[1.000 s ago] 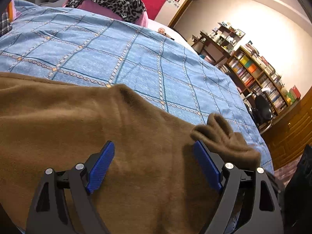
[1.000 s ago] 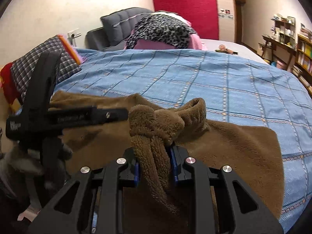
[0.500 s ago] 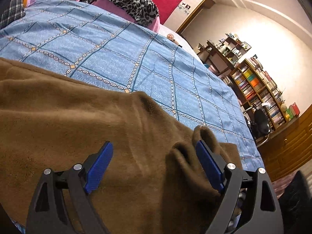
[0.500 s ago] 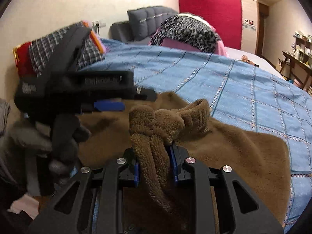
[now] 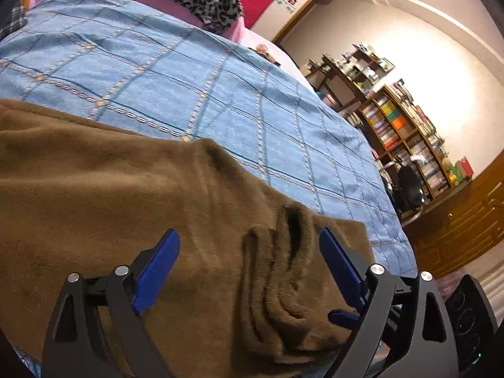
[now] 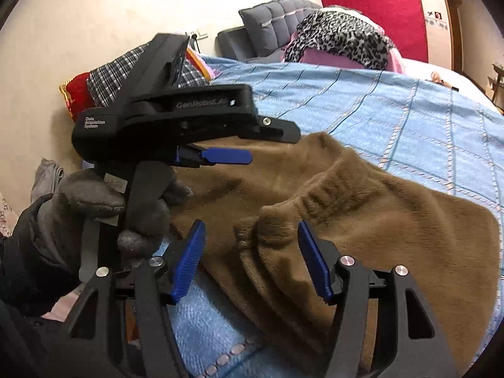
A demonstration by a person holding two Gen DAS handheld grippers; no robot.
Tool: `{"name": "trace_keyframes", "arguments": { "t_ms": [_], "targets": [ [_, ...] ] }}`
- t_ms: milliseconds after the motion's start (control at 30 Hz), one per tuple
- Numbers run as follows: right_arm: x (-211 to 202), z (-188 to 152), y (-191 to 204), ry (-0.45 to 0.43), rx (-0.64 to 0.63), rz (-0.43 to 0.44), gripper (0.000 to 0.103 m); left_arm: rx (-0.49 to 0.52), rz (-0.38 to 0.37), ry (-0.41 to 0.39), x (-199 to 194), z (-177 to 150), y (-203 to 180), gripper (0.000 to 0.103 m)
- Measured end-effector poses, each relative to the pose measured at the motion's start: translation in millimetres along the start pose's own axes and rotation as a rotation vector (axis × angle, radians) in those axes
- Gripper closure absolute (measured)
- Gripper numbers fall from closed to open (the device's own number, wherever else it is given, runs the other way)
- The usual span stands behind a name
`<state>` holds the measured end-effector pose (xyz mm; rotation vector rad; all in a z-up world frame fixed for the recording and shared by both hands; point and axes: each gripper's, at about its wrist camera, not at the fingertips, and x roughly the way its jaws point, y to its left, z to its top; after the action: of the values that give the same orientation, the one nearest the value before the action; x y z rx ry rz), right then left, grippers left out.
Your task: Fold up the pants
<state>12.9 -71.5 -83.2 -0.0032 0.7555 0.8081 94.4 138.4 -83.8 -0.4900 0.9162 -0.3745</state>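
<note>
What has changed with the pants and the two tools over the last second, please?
The right tool has just been opening and let go of the bunched waistband, which now lies slack between its blue pads. The left tool opened slightly wider. The brown pants stay spread on the blue bedspread.

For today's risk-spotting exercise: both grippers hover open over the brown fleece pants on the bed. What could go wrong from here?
1. The bunched waistband lies loose between the right gripper, whose jaws have just been opening; the fold may spring back.
2. The ridged pants under the open left gripper could set into creases.
3. The two grippers sit close together and might collide.
</note>
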Motion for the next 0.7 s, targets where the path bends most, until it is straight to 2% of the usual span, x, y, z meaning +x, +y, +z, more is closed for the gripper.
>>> {"name": "trace_keyframes", "arguments": {
  "t_ms": [133, 400, 467, 533, 600, 700],
  "targets": [
    [-24, -6, -18, -0.037, 0.044, -0.056, 0.04, 0.015, -0.039, 0.088, 22, 0, -14, 0.012],
    [-70, -16, -72, -0.099, 0.193, -0.198, 0.04, 0.057, -0.025, 0.208, 65, -8, -31, 0.015],
    [-79, -21, -86, -0.111, 0.242, -0.224, 0.04, 0.059, -0.025, 0.225, 72, -11, -33, 0.031],
    [-88, -28, -102, -0.118, 0.294, -0.254, 0.04, 0.063, 0.002, 0.225, 75, -13, -34, 0.064],
    [-92, -34, -112, -0.121, 0.332, -0.275, 0.04, 0.064, 0.01, 0.207, 71, -12, -33, 0.074],
    [-95, -40, -126, -0.122, 0.376, -0.294, 0.04, 0.097, -0.016, 0.143, 53, -7, -38, 0.078]
  ]
}}
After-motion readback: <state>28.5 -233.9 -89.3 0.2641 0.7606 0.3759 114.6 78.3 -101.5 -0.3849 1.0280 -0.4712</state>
